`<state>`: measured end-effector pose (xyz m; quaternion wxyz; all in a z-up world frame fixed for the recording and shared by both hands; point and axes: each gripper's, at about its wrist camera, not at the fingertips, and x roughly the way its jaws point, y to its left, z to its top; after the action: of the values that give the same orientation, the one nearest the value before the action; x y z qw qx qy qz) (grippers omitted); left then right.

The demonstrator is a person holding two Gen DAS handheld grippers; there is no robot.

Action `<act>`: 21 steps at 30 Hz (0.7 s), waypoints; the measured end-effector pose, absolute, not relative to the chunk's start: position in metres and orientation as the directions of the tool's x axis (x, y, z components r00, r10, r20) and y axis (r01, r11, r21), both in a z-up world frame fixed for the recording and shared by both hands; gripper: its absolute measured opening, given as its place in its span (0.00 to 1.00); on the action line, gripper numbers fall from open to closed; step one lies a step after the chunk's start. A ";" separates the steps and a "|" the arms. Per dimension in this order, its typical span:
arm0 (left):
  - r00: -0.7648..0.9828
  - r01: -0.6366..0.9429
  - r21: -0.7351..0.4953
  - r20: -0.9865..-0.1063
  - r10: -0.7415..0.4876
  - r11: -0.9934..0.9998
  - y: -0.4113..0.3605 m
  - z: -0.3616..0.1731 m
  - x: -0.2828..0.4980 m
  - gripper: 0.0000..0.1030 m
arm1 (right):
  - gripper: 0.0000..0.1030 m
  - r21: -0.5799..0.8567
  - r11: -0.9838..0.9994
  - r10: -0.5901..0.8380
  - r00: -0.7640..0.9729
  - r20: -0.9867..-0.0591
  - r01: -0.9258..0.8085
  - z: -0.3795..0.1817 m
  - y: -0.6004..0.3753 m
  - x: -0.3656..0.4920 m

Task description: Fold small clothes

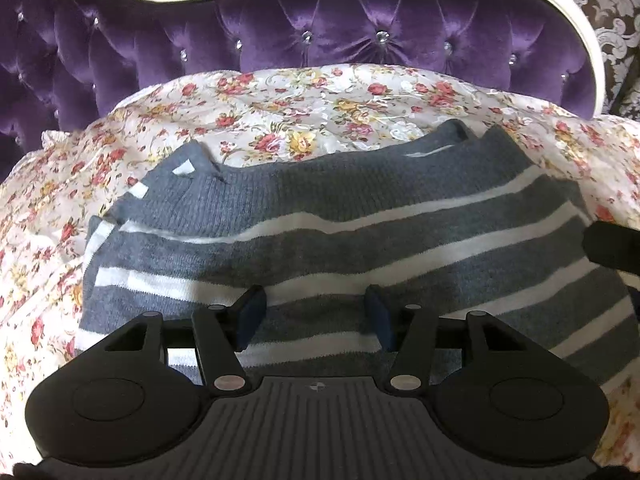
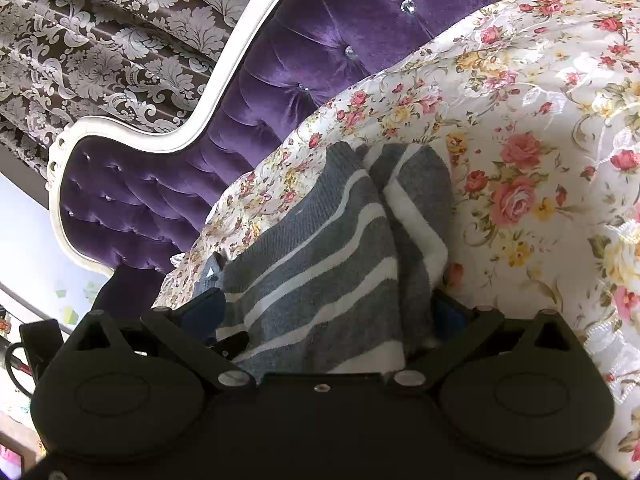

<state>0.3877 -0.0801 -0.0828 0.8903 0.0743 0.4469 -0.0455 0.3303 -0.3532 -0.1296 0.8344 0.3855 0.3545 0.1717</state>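
Note:
A small grey sweater with white stripes (image 1: pixel 340 216) lies on the floral bedspread (image 1: pixel 304 100), partly folded, one sleeve tucked over at the left. My left gripper (image 1: pixel 316 312) hovers open just over its near edge, blue pads apart, nothing between them. The right gripper shows at the right edge of the left wrist view (image 1: pixel 612 248). In the right wrist view the sweater (image 2: pixel 320 264) fills the gap of my right gripper (image 2: pixel 324 312), whose jaws stand wide on either side of the bunched cloth; the right pad is partly hidden.
A purple tufted headboard (image 1: pixel 280 36) with a white frame stands behind the bed. Patterned brown curtains (image 2: pixel 100 32) hang beyond it. Floral bedspread (image 2: pixel 540 160) stretches to the right of the sweater.

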 end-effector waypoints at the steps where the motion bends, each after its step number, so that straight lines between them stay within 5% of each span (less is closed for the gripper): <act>1: 0.593 0.149 0.093 -0.805 -0.013 0.985 -0.080 -0.083 0.388 0.52 | 1.00 0.765 0.644 0.561 0.690 -0.457 -0.016 -0.130 -0.353 0.330; 21: 0.587 0.134 0.049 -0.809 -0.039 0.990 -0.071 -0.054 0.369 0.53 | 0.99 0.773 0.634 0.564 0.688 -0.456 -0.007 -0.129 -0.353 0.331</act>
<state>0.3690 -0.0713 -0.0538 0.8892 0.0525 0.4519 -0.0489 0.3306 -0.3535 -0.1292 0.8310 0.3918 0.3554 0.1720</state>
